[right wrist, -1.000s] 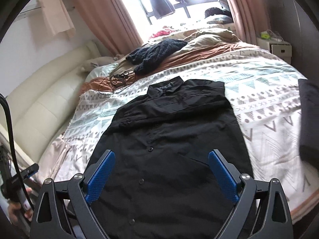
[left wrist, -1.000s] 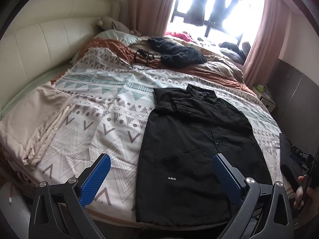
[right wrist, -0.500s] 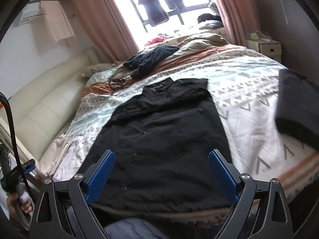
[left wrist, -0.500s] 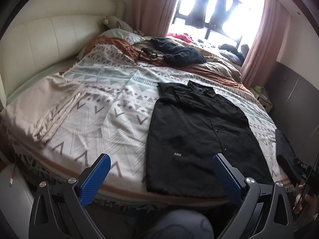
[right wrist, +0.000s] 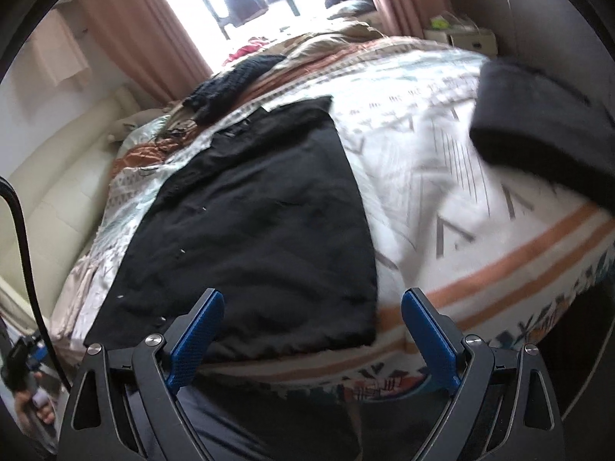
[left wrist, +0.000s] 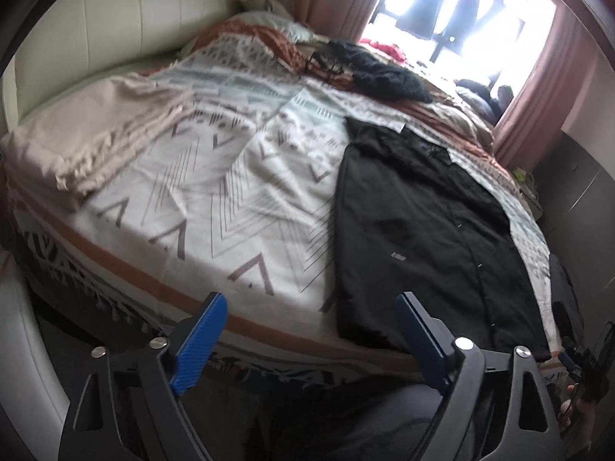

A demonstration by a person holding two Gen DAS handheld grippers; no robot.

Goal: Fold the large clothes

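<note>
A large black button-up shirt [left wrist: 419, 226] lies flat on the patterned bedspread [left wrist: 230, 192], collar toward the window, hem at the bed's near edge. It also shows in the right wrist view [right wrist: 261, 230]. My left gripper [left wrist: 311, 340] is open and empty, held off the bed's near edge, left of the hem. My right gripper [right wrist: 313, 330] is open and empty, just off the bed's edge below the hem's right corner.
A folded beige sheet [left wrist: 88, 142] lies at the bed's left. A dark knit garment [left wrist: 384, 73] and cables lie near the pillows. Another dark folded garment [right wrist: 546, 130] sits on the bed's right side. A cream headboard [left wrist: 96, 27] stands left; a nightstand [right wrist: 469, 38] stands far right.
Both grippers have pulled back and down from over the shirt to beyond the bed's near edge. The shirt has not moved. Both stay open.
</note>
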